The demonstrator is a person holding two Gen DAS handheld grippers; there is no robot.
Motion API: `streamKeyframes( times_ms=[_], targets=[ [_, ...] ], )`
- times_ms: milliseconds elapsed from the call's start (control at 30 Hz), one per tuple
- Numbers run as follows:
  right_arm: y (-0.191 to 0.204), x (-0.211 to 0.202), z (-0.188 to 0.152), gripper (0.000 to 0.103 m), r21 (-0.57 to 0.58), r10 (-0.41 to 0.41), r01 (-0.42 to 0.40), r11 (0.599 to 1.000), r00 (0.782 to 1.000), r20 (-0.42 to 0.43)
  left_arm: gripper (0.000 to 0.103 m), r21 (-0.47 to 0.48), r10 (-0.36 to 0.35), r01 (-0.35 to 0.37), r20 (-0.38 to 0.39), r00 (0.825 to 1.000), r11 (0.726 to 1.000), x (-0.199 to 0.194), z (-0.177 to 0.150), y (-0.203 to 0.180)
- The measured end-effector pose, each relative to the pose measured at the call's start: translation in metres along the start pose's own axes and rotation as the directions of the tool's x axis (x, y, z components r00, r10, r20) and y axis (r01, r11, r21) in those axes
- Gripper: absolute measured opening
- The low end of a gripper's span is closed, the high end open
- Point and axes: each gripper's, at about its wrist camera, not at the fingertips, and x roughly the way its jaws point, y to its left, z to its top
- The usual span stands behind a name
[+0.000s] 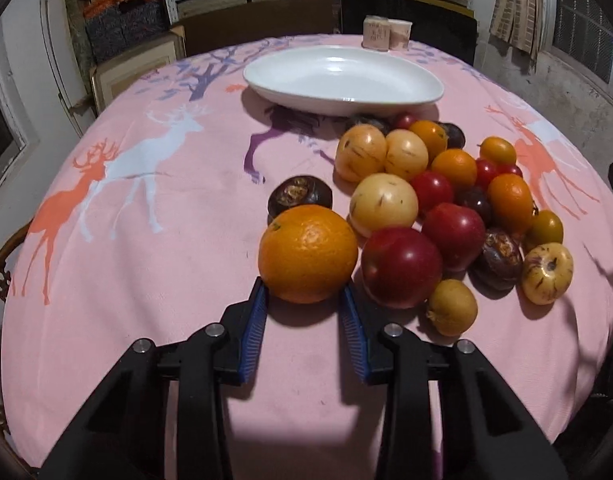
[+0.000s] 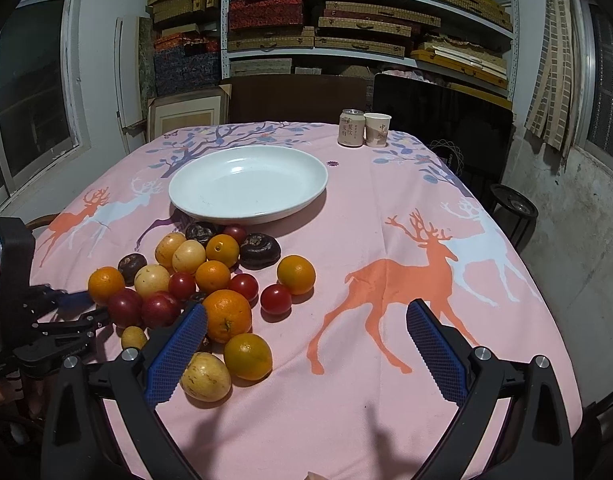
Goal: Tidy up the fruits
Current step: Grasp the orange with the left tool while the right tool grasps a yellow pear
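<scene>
A pink cotton tablecloth printed with orange and white deer [image 2: 386, 240] covers the table, and on it lies a heap of small fruit: smooth red plums, pale yellow speckled globes, glossy little oranges and wrinkled dark-brown husks. The left black plastic gripper with ribbed blue pads [image 1: 304, 294] reaches the near edge of the heap, its two fingertips set against either side of a large, dimpled round orange [image 1: 308, 254]; the jaws stand only as wide as the fruit, which sits on the cloth. A wrinkled dark-brown fruit [image 1: 299, 196] lies just beyond the orange, and a shiny red plum [image 1: 401, 266] touches it on the gripper's right. Further ahead rests a shallow, glazed white oval ceramic dish [image 1: 342, 80].

The right black gripper with blue mesh-textured pads [image 2: 306, 328] hangs spread wide over bare cloth; the heap lies to its left, with a pale yellow speckled fruit [image 2: 205, 376] just beside its left finger. Far ahead of it stand a slim pink drinks can [image 2: 351, 128] and a paper cup [image 2: 377, 130], side by side.
</scene>
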Motion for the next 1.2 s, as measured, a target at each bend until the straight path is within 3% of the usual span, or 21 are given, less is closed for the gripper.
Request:
streamKeyframes(
  times_ms=[100,267,300,367,400,467,533,600,700,767,900,1033,1100,1167,1200],
  targets=[
    [-0.003,0.004,-0.006,0.1,-0.015,-0.008,0.008,1.0,1.0,-0.018,0.035,-0.021,-0.029,0.029,0.008,1.0,0.999,0.001,0.0,0.004],
    [-0.002,0.011,-0.02,0.1,-0.044,0.095,-0.1,0.994,0.991,-0.09,0.037,-0.041,-0.036,0.036,0.005,0.999,0.999,0.0,0.0,0.006],
    [-0.001,0.012,-0.023,0.1,-0.052,0.105,-0.11,0.993,0.99,-0.099,0.04,-0.046,-0.036,0.036,0.005,0.999,0.998,-0.001,0.0,0.006],
    [0.003,0.013,-0.026,0.1,-0.071,0.111,-0.119,0.99,0.988,-0.108,0.061,-0.056,-0.018,0.019,0.02,1.0,0.998,-0.002,0.003,0.007],
    [0.006,0.013,-0.027,0.1,-0.08,0.115,-0.124,0.989,0.987,-0.11,0.062,-0.061,-0.012,0.014,0.026,1.0,0.998,-0.003,0.004,0.008],
    [0.012,0.012,-0.028,0.1,-0.103,0.126,-0.138,0.985,0.985,-0.115,0.06,-0.073,-0.024,0.026,0.028,0.999,0.997,-0.002,0.007,0.01],
    [0.019,0.009,-0.03,0.1,-0.13,0.147,-0.162,0.978,0.982,-0.118,0.043,-0.075,-0.066,0.068,0.029,0.997,0.995,-0.001,0.008,0.01],
    [0.027,0.008,-0.033,0.1,-0.165,0.168,-0.189,0.968,0.977,-0.129,0.043,-0.06,-0.048,0.051,0.04,0.998,0.997,-0.002,0.008,0.007],
    [0.037,0.009,-0.037,0.089,-0.183,0.222,-0.252,0.95,0.96,-0.172,0.042,-0.06,-0.064,0.067,0.057,0.996,0.996,-0.007,0.005,0.007],
    [0.041,0.012,-0.039,0.089,-0.176,0.263,-0.299,0.938,0.944,-0.198,0.042,-0.064,-0.065,0.07,0.075,0.995,0.996,-0.014,0.002,0.008],
    [0.05,0.017,-0.04,0.088,-0.18,0.277,-0.315,0.932,0.938,-0.206,0.042,-0.067,-0.048,0.054,0.091,0.995,0.996,-0.023,-0.001,0.01],
    [0.056,0.027,-0.04,0.071,-0.167,0.289,-0.331,0.929,0.929,-0.232,0.042,-0.061,-0.042,0.047,0.082,0.996,0.997,-0.024,-0.003,0.009],
    [0.06,0.027,-0.04,0.069,-0.182,0.281,-0.321,0.929,0.935,-0.216,0.043,-0.06,-0.044,0.049,0.079,0.996,0.997,-0.023,-0.005,0.009],
    [0.061,0.028,-0.039,0.061,-0.185,0.281,-0.32,0.929,0.936,-0.211,0.043,-0.058,-0.042,0.046,0.077,0.996,0.997,-0.022,-0.005,0.009],
    [0.061,0.028,-0.039,0.048,-0.187,0.276,-0.316,0.93,0.937,-0.213,0.043,-0.057,-0.04,0.044,0.075,0.996,0.997,-0.021,-0.006,0.008]
  ],
)
